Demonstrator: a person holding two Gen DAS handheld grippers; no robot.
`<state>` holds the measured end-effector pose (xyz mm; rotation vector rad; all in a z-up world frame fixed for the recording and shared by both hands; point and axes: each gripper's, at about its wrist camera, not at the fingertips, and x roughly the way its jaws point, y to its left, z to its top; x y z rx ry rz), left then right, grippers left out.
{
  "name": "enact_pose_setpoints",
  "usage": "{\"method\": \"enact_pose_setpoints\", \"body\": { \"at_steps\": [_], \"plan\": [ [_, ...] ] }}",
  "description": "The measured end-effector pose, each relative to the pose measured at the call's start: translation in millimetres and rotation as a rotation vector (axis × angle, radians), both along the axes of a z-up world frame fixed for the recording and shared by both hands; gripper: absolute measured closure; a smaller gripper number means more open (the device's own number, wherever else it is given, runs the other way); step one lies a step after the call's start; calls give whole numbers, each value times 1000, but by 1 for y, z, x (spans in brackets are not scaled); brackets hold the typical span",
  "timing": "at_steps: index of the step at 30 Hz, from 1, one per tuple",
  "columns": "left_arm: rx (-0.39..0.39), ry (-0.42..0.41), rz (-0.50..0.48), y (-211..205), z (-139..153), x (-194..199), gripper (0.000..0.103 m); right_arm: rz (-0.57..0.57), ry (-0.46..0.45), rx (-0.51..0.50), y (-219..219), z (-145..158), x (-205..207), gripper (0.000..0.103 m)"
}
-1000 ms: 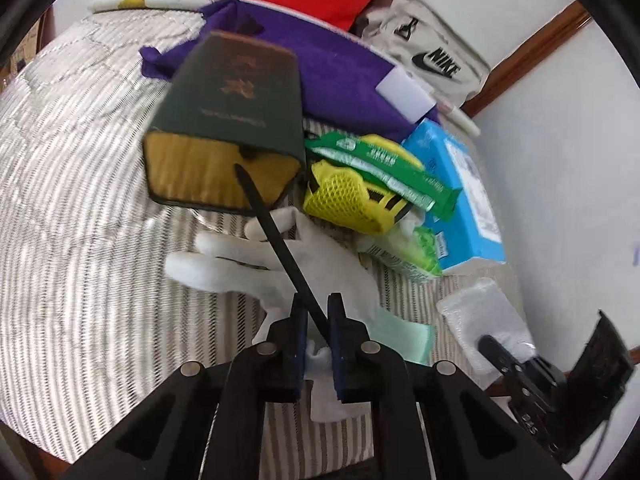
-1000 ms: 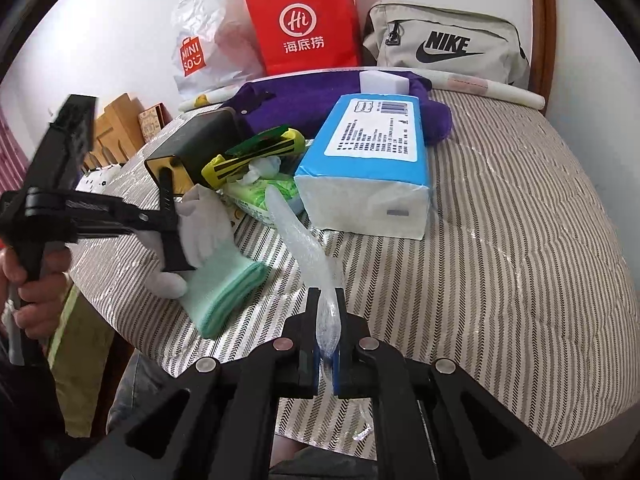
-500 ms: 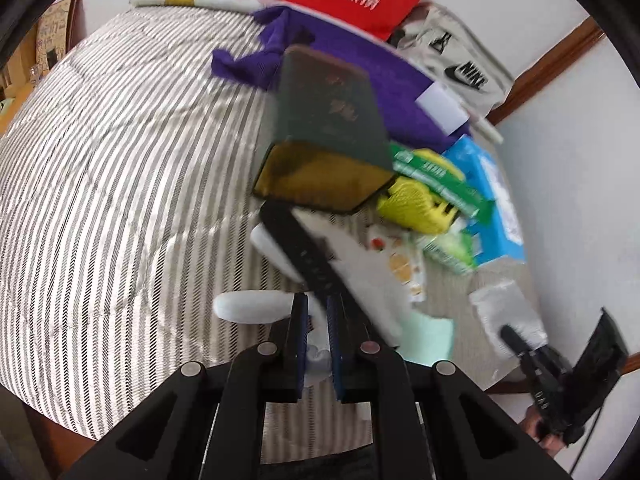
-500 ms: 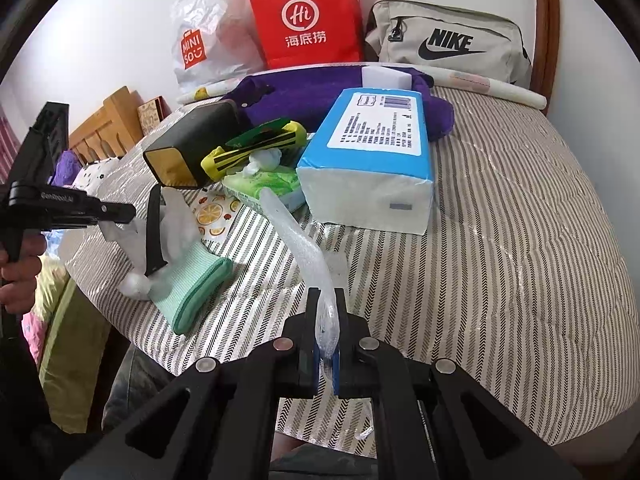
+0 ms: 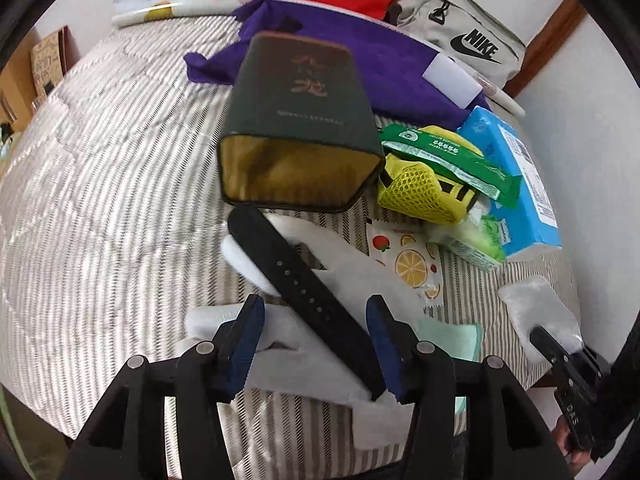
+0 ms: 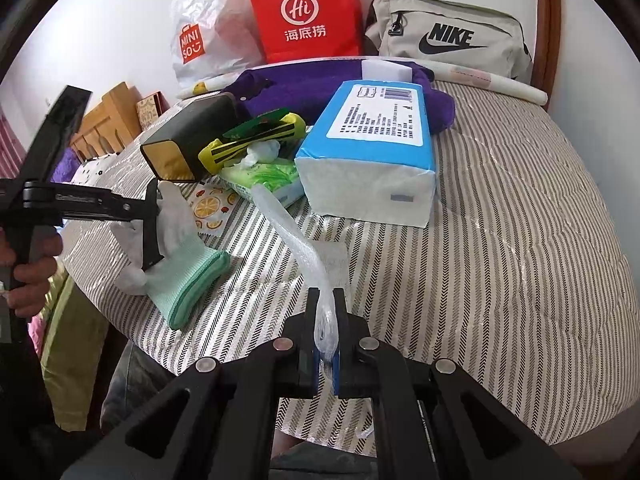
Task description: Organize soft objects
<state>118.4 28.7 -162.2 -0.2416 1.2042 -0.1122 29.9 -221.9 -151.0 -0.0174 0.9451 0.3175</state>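
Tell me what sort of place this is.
Most likely a bedroom at home: everything lies on a quilted striped mattress with a wooden bed frame against a white wall. Everyday clutter sits on it: a Nike bag, a red shopping bag, a blue tissue pack.

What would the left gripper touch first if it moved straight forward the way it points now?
Probably the black strap lying on the white glove, directly between the open left gripper fingers. Beyond them stands the dark green box; depth is uncertain in this fisheye view.
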Motion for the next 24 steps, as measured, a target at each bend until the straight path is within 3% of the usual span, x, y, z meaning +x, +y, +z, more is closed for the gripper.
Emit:
{"method": "enact_pose_setpoints", "body": {
  "at_steps": [1,3,5,9,13,17,20,24],
  "plan": [
    [16,1,5,-2,-2,1,54,-3,0,3,-1,0,0,98],
    [86,-23,6,-8,-1,3,76,-5,0,5,-2,0,1,98],
    [97,-35,2,-9,-1,4,91,-5,2,5,-2,-1,1,98],
    [57,-60,10,3,8,-3,92,-9,-1,-5,-4,-1,0,98],
    [60,-19,7,10,-1,0,91,-8,2,1,-4,-3,1,98],
    [-11,-60,43,19,5,-2,90,-1,7,-8,-1,-4,1,98],
    [18,-70,-5,16,10,-2,90,0,6,-10,0,-3,1,98],
    [-1,-60,-4,21,9,-2,88,5,15,-11,3,-6,1,98]
  ]
}}
